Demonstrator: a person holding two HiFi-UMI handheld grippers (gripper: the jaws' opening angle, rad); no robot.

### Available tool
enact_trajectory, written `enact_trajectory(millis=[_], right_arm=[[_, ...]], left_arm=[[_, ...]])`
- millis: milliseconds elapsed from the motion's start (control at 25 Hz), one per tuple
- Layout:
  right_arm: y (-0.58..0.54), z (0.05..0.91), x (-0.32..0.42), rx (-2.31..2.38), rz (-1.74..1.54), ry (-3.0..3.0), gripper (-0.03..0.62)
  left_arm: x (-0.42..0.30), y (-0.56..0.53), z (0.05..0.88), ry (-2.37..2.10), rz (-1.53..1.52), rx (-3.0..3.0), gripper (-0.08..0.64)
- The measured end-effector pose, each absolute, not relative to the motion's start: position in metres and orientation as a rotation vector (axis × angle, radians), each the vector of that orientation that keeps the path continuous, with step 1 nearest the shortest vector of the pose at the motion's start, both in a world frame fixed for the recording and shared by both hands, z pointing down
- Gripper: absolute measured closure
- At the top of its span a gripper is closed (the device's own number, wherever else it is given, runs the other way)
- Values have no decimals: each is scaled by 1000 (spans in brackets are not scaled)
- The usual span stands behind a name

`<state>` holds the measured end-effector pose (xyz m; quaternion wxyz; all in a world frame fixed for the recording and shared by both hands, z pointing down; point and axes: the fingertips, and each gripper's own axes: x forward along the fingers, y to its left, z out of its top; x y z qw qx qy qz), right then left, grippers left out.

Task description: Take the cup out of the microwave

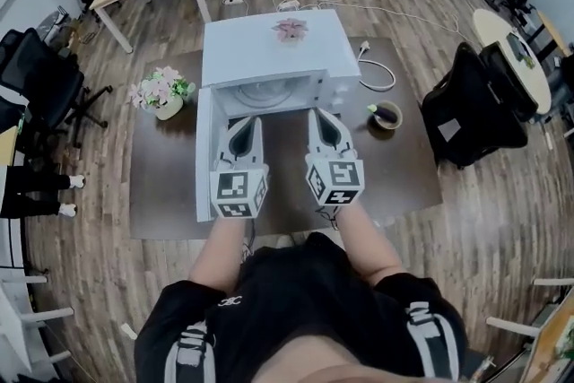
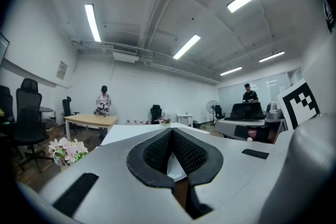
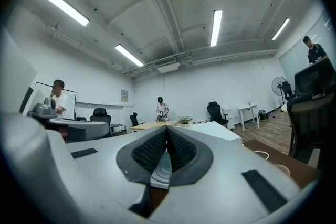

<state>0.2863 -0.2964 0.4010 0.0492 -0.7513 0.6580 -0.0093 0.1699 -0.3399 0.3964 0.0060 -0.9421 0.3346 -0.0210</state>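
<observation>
The white microwave (image 1: 273,54) stands on a brown table (image 1: 161,184) with its door (image 1: 204,152) swung open to the left. Its glass turntable (image 1: 267,92) shows bare in the cavity. A tan cup (image 1: 387,115) with something green in it sits on the table to the right of the microwave. My left gripper (image 1: 247,123) and right gripper (image 1: 325,117) are side by side just in front of the opening, pointing level into it. Both are shut with nothing held; the pads meet in the left gripper view (image 2: 171,131) and the right gripper view (image 3: 167,128).
A pot of pink flowers (image 1: 163,94) stands left of the door, and a small flower (image 1: 290,30) rests on the microwave's top. A white cable (image 1: 377,76) loops behind the cup. A black bag on a chair (image 1: 475,108) is at the right, office chairs (image 1: 40,85) at the left.
</observation>
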Motion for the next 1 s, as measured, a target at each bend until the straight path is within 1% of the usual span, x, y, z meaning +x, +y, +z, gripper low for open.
enact_trajectory(millis=[280,320,400,480,560,600,680,1000], right_arm=[[-338,406,294,-2237,42,2114,591],[-343,411,294,-2220,40,2135,574],[-355,423,291,-2174,20,2186,437],[-367,437,289,-2141,-15,2233,335],[-378,456,287,-2130,-61,2268,252],[-383,467,286,-2135,-88,2282,227],[-395,489,286,-2159,-139,2300,209],[-459,551,306,-2318,-154,2203,209]], left_arm=[[162,-362,394,1272,-73,-2875,568],[162,-364,396,1297,-77,-2866,568],[160,-366,399,1338,-89,-2848,568],[158,-368,401,1374,-100,-2832,568],[154,-369,406,1417,-113,-2817,568],[152,-369,410,1441,-121,-2810,568],[146,-370,416,1487,-140,-2797,568],[132,-372,449,1643,-253,-2744,568]])
